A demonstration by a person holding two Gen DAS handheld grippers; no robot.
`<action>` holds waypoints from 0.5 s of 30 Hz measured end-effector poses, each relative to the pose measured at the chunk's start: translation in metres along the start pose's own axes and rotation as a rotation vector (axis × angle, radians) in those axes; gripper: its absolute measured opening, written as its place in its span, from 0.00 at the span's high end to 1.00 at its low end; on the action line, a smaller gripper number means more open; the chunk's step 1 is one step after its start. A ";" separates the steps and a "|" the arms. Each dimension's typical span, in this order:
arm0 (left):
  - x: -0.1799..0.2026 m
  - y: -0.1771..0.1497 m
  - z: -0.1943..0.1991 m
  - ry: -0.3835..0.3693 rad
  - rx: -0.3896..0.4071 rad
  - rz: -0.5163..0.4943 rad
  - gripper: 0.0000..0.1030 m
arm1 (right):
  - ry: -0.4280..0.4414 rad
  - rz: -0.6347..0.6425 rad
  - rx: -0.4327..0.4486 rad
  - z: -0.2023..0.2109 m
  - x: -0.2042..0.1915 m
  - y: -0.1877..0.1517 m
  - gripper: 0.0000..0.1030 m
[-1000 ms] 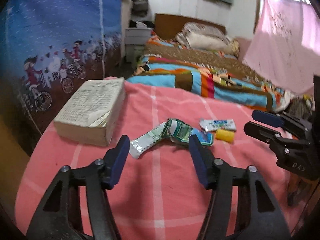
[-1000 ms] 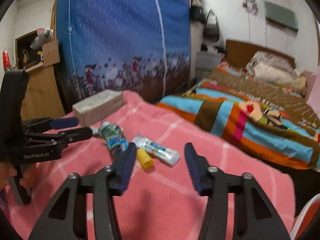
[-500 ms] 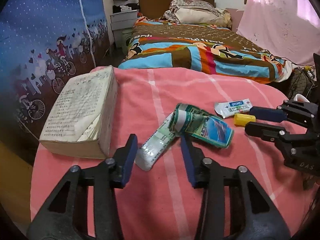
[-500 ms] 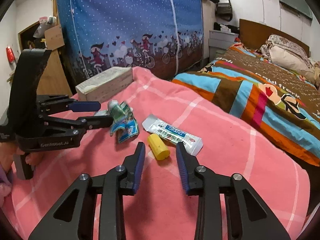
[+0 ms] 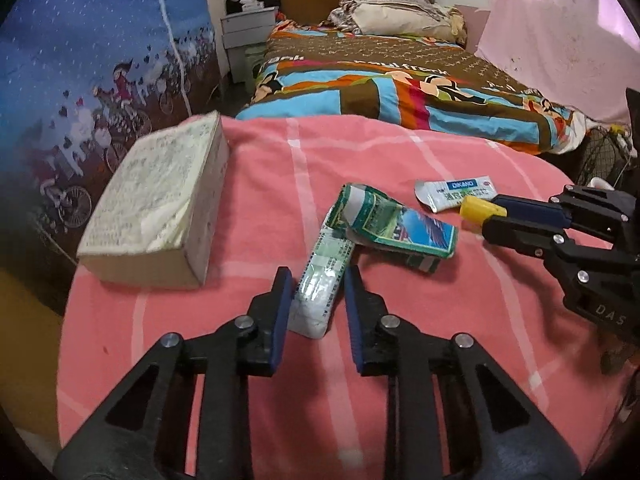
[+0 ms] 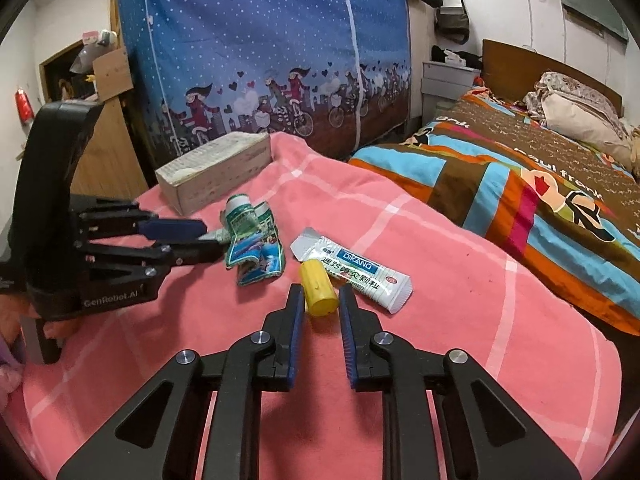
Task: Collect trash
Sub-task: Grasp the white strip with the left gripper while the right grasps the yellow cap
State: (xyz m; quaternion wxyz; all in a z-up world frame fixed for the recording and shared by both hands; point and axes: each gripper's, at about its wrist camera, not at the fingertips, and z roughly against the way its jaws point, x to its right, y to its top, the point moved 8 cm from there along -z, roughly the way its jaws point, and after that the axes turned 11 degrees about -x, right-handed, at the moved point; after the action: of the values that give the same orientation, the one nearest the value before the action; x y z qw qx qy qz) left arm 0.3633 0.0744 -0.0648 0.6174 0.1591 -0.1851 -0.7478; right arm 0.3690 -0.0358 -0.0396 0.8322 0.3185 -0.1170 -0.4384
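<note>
- Since a second ago, closed in from well short of the litter: left gripper (image 5: pixel 316 280) now astride the near end of the white-green sachet (image 5: pixel 320 284), right gripper (image 6: pixel 320 300) now astride the yellow cap (image 6: pixel 318 290).
- Left jaws narrowing, sachet between the blue pads; pads close to its sides but seemingly not yet pressing, though hard to judge from this angle.
- Right jaws drawn in about as far as they go, clamped on the yellow cap, pads against both its sides.
- Sachet flat on the pink checked blanket (image 5: pixel 260 200), near the middle, its far end tucked under the crumpled green-and-blue wrapper (image 5: pixel 396 228).
- Crumpled wrapper just beyond the left gripper's tips, between the sachet and the cap.
- White DIKANG packet (image 6: pixel 354 270) flat on the blanket, touching or just beside the cap on its far side, toward the blanket's right edge as seen from the left wrist.
- Thick pale book (image 5: pixel 156 208) lying flat at the blanket's left edge, apart from the litter.
- Colourful patchwork bedspread (image 5: pixel 400 92) past the blanket's far edge; blue printed cloth (image 6: pixel 260 52) hanging behind the book.
</note>
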 end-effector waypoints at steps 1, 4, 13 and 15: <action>0.000 -0.001 0.000 -0.006 -0.004 0.009 0.72 | 0.000 -0.001 0.005 0.001 0.000 0.000 0.85; 0.003 -0.008 0.005 -0.021 -0.012 0.046 0.73 | -0.001 0.002 0.017 0.004 -0.002 0.000 0.85; 0.013 -0.023 0.029 -0.096 0.055 0.197 0.76 | 0.002 -0.015 0.075 0.020 -0.003 -0.003 0.85; 0.018 -0.025 0.037 -0.099 0.090 0.212 0.77 | 0.002 -0.024 0.100 0.027 -0.002 -0.004 0.85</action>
State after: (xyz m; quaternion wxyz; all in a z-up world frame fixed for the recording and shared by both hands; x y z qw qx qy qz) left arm 0.3212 0.0637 -0.0445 0.6753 0.1290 -0.2646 -0.6763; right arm 0.3523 -0.0473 -0.0213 0.8101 0.3616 -0.1338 -0.4418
